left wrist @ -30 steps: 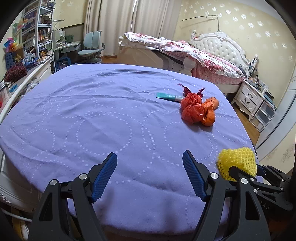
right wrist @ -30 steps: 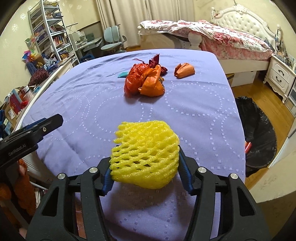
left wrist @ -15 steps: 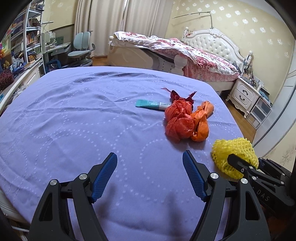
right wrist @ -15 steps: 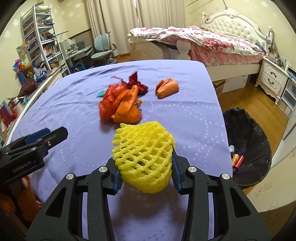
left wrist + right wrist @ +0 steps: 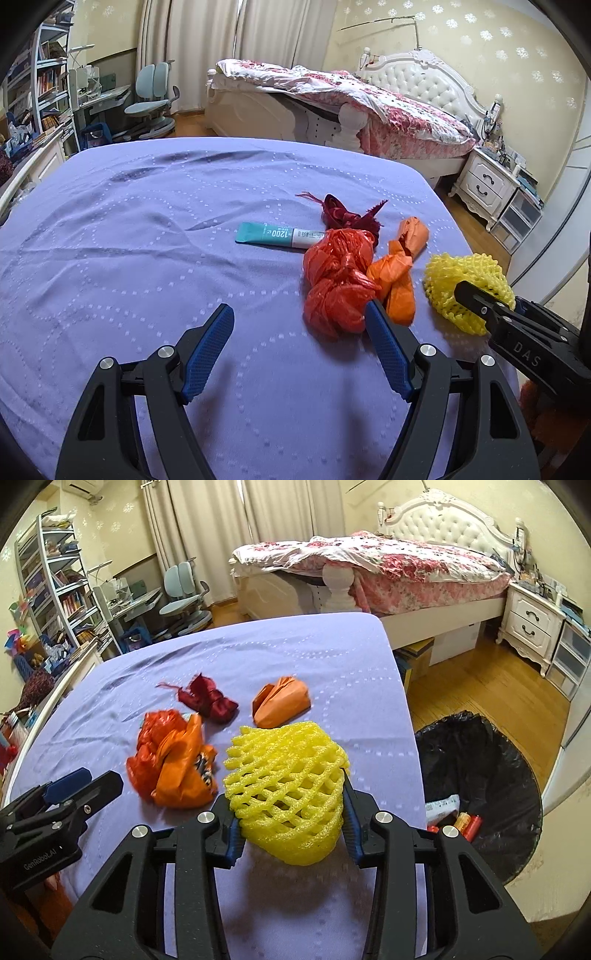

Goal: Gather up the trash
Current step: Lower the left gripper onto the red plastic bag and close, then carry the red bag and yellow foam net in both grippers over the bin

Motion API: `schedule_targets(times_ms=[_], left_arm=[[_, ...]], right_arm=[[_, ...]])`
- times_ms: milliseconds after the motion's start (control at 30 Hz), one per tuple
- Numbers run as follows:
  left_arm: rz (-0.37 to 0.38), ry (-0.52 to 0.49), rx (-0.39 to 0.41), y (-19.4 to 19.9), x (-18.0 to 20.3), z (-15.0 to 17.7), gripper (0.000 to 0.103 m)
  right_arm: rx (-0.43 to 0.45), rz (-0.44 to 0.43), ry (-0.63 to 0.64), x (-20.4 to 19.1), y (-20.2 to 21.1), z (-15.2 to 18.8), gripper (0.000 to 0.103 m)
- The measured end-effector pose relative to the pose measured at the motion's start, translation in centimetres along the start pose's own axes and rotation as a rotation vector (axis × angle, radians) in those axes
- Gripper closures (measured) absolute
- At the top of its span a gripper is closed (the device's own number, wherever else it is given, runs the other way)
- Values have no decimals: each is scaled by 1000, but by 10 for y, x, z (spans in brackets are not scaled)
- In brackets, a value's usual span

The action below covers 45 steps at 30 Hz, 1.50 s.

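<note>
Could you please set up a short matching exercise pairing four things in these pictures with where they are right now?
Things:
1. yellow foam net
2. teal tube
3. black trash bag
4. left gripper

Places or states:
A. on the floor beside the purple-covered surface, open, with some litter inside
B. open over the purple cover, holding nothing
C. clamped between the right gripper's fingers
D. lying flat on the cover, one end by the red plastic bag

Pairs: 1-C, 2-D, 3-A, 4-B
</note>
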<state>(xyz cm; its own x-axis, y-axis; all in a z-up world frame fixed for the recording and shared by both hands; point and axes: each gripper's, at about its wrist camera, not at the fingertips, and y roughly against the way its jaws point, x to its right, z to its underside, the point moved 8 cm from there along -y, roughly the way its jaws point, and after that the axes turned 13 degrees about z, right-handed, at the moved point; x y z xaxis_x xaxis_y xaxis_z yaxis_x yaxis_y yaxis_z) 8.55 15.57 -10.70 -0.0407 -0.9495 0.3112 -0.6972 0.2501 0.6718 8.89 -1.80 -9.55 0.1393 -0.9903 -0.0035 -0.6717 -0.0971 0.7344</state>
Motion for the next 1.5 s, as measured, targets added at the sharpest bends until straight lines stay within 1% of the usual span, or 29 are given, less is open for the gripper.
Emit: schedule_targets(times_ms=[200, 400, 467, 667, 800, 967, 1000, 1033, 1133, 1200, 1333, 1500], left_arm=[[6, 5, -13, -15, 0, -8, 30], [58, 28, -31, -21, 1, -9, 30], [68, 33, -37, -21, 1, -8, 30], [84, 47, -16, -10, 2, -15, 30], [82, 24, -6, -12, 9, -24, 30], [73, 27, -34, -29, 5, -27, 30], [81, 37, -45, -32, 4, -27, 30], [89, 45, -49, -34, 3, -27, 32], [130, 61, -78, -37, 3, -22, 45], [141, 50, -94, -38, 5, -19, 59], [148, 7, -94, -33, 11, -14, 64], [142, -18, -72, -21, 15, -8, 65]], right_arm=[[-3, -1, 5, -1, -8, -6, 62], [-6, -7, 7, -3, -11, -9, 62], [-7, -9, 2, -3, -12, -8, 62], [-10, -14, -2, -2, -12, -8, 62], [-9, -11, 3, -3, -13, -10, 62], [-14, -15, 0, -4, -14, -11, 62], [-14, -15, 0, -3, -14, -12, 62], [-15, -15, 1, -3, -14, -12, 62], [-17, -18, -3, -4, -15, -12, 62], [-17, -18, -3, -5, -15, -12, 62], [-16, -18, -4, -4, -15, -12, 62], [-13, -17, -1, -4, -14, -12, 63]])
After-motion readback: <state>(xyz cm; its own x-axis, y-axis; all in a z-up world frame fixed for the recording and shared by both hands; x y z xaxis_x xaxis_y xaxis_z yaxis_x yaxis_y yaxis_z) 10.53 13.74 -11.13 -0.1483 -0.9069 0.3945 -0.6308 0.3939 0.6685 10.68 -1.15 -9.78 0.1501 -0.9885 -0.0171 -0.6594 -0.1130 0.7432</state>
